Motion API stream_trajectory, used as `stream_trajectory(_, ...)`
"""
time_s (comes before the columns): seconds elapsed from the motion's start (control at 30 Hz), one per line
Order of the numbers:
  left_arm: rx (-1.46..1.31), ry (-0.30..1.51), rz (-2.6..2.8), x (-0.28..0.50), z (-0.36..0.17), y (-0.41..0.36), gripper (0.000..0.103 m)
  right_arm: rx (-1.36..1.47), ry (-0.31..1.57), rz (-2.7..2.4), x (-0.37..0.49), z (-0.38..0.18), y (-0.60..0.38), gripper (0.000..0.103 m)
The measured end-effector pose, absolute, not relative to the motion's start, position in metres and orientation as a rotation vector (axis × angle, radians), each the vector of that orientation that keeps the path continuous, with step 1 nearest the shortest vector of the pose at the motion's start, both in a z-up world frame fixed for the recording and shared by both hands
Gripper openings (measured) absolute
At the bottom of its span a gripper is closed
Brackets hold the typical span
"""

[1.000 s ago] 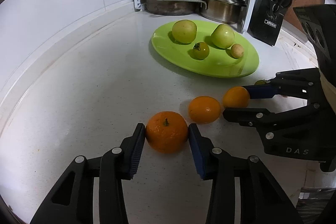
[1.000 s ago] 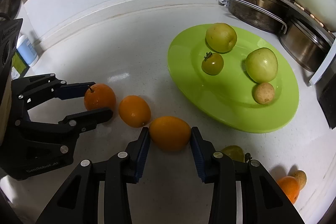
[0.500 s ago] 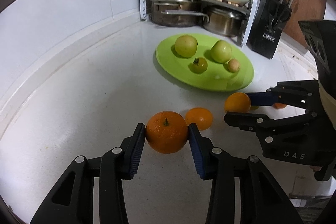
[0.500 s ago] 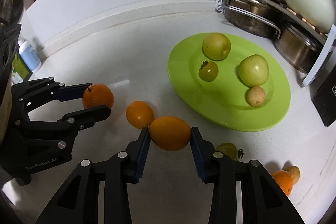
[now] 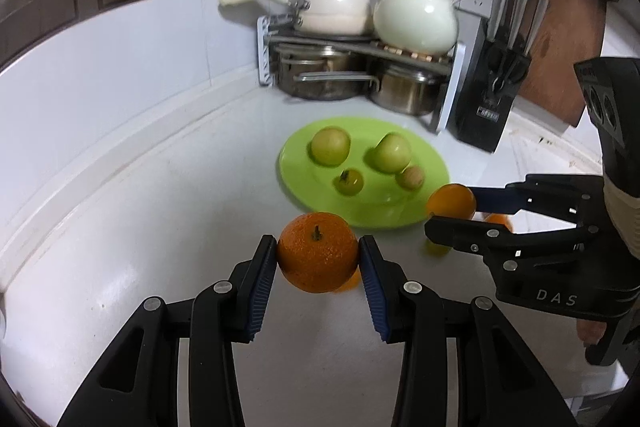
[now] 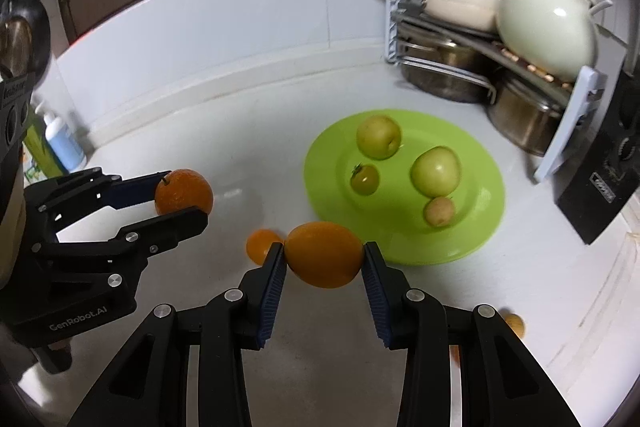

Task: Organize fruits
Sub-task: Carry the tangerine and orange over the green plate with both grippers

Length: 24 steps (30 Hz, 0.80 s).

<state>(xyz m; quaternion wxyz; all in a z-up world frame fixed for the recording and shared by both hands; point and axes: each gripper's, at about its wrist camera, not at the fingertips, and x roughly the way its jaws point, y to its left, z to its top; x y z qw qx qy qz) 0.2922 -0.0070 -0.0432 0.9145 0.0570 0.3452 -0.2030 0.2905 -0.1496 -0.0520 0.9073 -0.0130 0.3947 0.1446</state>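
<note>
My left gripper (image 5: pixel 318 259) grips a stemmed orange (image 5: pixel 317 251) between its blue pads at the lower centre of the left wrist frame, raised above the white tabletop (image 5: pixel 160 247). My right gripper (image 6: pixel 324 263) clamps a smooth oval orange (image 6: pixel 324 254) at the lower centre of its own frame, likewise off the tabletop. A third orange (image 6: pixel 262 245) sits on the tabletop just left of and behind the right gripper's left pad. At the lower right of the right wrist frame, a small orange fruit (image 6: pixel 514 323) lies partly hidden behind the gripper's finger. Mid-frame, the green plate (image 6: pixel 476 227) carries two green apples (image 6: pixel 378 137), a small green tomato (image 6: pixel 364 179) and a small tan fruit (image 6: pixel 439 211). In the upper right, a rack (image 6: pixel 576 123) holds steel pots, a cream pan and a cream pot (image 6: pixel 544 27); a knife block (image 5: pixel 496 95) stands to its right in the left wrist frame.
</note>
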Motion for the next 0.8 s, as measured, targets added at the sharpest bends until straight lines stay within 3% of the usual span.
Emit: stream_trajectory(0.8, 0.135, 0.642, -0.456, 0.344, 0.003, -0.068, 0.042, 0.043, 0.678, 0.216, 0.327, 0.009, -0.209, 0.040)
